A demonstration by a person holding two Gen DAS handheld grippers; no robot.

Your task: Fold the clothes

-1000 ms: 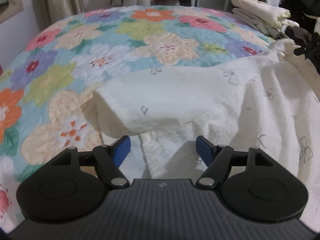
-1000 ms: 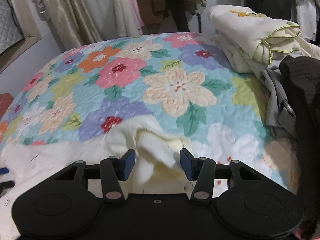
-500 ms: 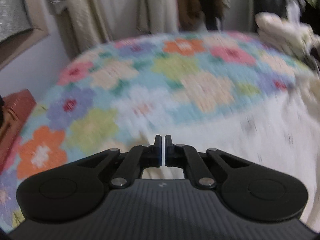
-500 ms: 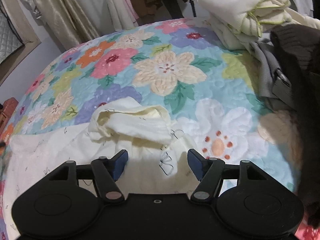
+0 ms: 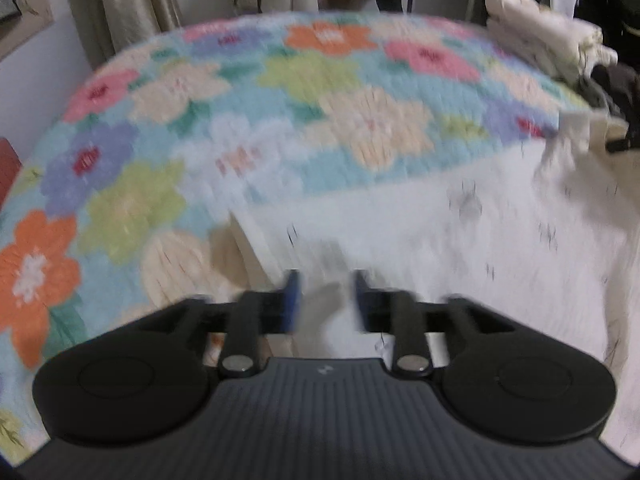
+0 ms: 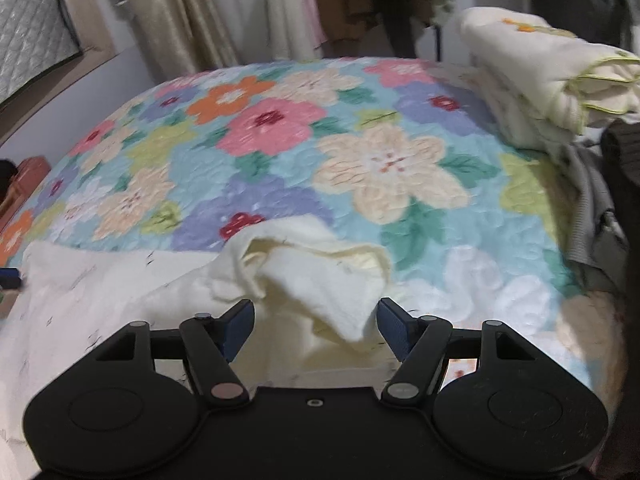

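Observation:
A cream garment with small dark bow prints (image 5: 460, 240) lies spread on a floral quilt (image 5: 280, 120). The left wrist view is blurred. My left gripper (image 5: 324, 300) is open over the garment's near left edge, with cloth between its blue pads. In the right wrist view the garment's bunched end (image 6: 304, 264) rises in a crumpled fold on the quilt (image 6: 360, 160). My right gripper (image 6: 316, 326) is open wide, and the crumpled fold sits between its fingers without being pinched.
A stack of folded cream clothes (image 6: 540, 72) sits at the far right of the bed, also in the left wrist view (image 5: 540, 44). Dark and grey clothes (image 6: 616, 200) lie at the right edge. Curtains and hanging clothes (image 6: 180, 20) stand behind the bed.
My left gripper shut half a second ago and has opened again over the garment's edge. My right gripper has stayed open and moved closer to the crumpled fold.

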